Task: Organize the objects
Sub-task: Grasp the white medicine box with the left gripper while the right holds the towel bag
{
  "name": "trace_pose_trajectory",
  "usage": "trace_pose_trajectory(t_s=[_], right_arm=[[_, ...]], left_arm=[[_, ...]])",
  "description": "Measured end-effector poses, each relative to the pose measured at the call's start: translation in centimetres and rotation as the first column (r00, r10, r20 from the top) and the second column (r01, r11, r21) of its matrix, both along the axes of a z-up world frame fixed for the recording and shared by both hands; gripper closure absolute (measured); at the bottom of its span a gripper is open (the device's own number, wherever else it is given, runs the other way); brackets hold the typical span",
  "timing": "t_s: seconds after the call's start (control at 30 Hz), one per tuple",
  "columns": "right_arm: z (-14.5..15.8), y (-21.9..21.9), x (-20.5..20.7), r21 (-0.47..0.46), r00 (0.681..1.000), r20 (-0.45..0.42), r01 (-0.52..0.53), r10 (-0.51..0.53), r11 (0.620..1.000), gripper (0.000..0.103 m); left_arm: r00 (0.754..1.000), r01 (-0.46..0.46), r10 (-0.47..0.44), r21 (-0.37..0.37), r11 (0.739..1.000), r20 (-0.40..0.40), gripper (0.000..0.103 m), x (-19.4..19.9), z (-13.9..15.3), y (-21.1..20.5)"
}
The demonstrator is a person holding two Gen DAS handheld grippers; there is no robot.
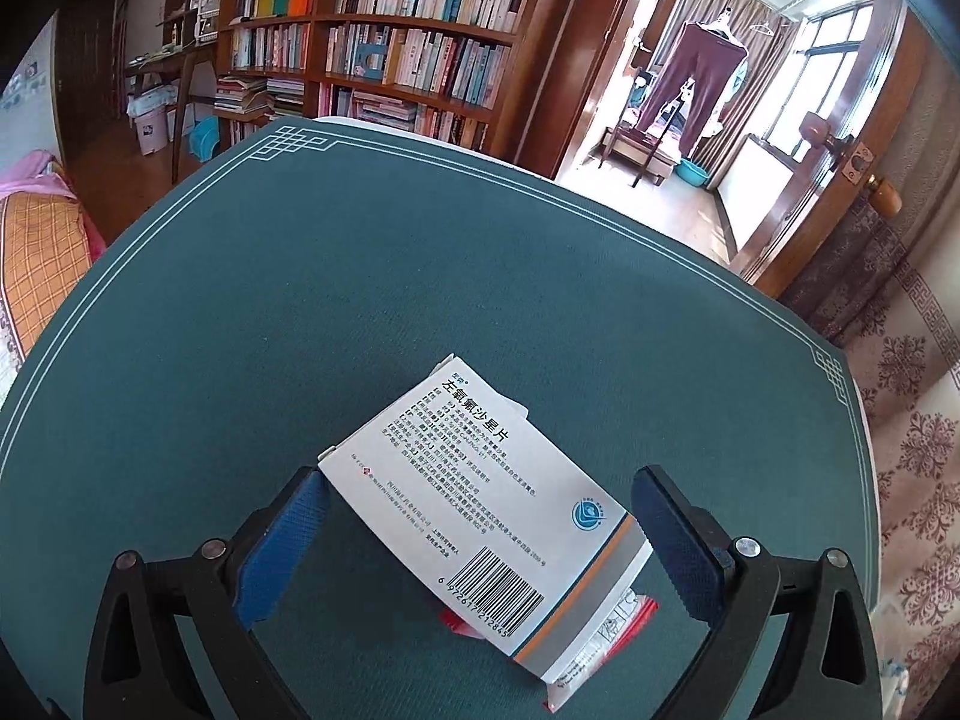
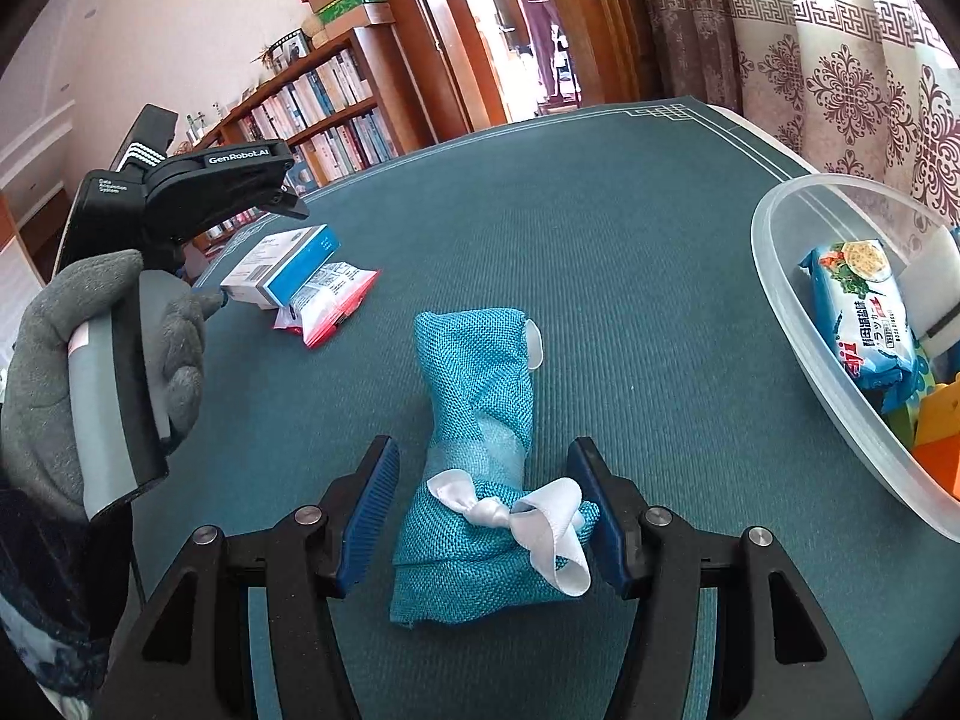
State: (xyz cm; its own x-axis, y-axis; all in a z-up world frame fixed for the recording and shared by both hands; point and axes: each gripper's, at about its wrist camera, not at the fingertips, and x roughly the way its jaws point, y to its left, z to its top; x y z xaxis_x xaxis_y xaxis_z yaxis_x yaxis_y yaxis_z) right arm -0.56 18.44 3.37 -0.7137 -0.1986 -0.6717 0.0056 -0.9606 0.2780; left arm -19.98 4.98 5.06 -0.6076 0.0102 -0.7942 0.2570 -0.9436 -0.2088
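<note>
In the left wrist view a white medicine box [image 1: 480, 510] with a barcode lies on the green table mat [image 1: 360, 300], on top of a red-edged packet [image 1: 624, 618]. My left gripper [image 1: 480, 546] is open, its blue pads either side of the box, not pressing it. In the right wrist view a teal woven pouch [image 2: 474, 456] tied with a white ribbon [image 2: 534, 516] lies between the open jaws of my right gripper [image 2: 486, 516]. The box [image 2: 282, 267] and packet [image 2: 330, 300] show at the left, under the left gripper body.
A clear plastic tub [image 2: 774, 276] at the right edge holds a blue snack packet [image 2: 864, 324] and orange and yellow items. Bookshelves [image 1: 390, 42] stand beyond the table. A patterned curtain [image 2: 840, 72] hangs behind the tub.
</note>
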Motion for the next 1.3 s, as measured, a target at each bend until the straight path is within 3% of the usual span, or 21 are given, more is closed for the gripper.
trace_pose_trajectory(t_s=[0.1,0.33,0.47,0.7,0.93,1.03,1.17,1.3], right_arm=[[0.0,0.0,0.0,-0.006,1.000,-0.001,0.000,0.000,1.000,0.043],[0.0,0.1,0.0,-0.015,1.000,-0.003,0.000,0.000,1.000,0.043],[0.0,0.1,0.0,-0.016,1.000,-0.003,0.000,0.000,1.000,0.043],[0.0,0.1,0.0,-0.016,1.000,-0.003,0.000,0.000,1.000,0.043],[0.0,0.1,0.0,-0.016,1.000,-0.003,0.000,0.000,1.000,0.043],[0.0,0.1,0.0,-0.016,1.000,-0.003,0.000,0.000,1.000,0.043],[0.0,0.1,0.0,-0.016,1.000,-0.003,0.000,0.000,1.000,0.043],[0.0,0.1,0.0,-0.017,1.000,-0.003,0.000,0.000,1.000,0.043]], left_arm=[[0.999,-0.003,0.005,-0.048,0.999,0.043,0.000,-0.8,-0.7,0.4],[0.996,0.077,-0.071,-0.120,0.990,0.051,0.001,0.8,-1.5,0.2],[0.994,0.088,-0.081,-0.104,0.991,0.068,0.001,2.5,-2.5,-1.6],[0.996,0.091,-0.088,-0.127,0.988,0.027,0.001,5.1,-2.7,-4.1],[0.991,0.127,-0.131,-0.151,0.980,-0.023,0.001,5.2,-2.1,-4.1],[0.988,0.144,-0.149,-0.144,0.979,-0.028,0.007,4.8,-2.4,-3.8],[0.985,0.170,-0.172,-0.123,0.978,-0.008,0.031,4.6,-3.1,-3.6],[0.983,0.175,-0.181,-0.119,0.977,-0.035,0.034,5.5,-2.9,-3.7]])
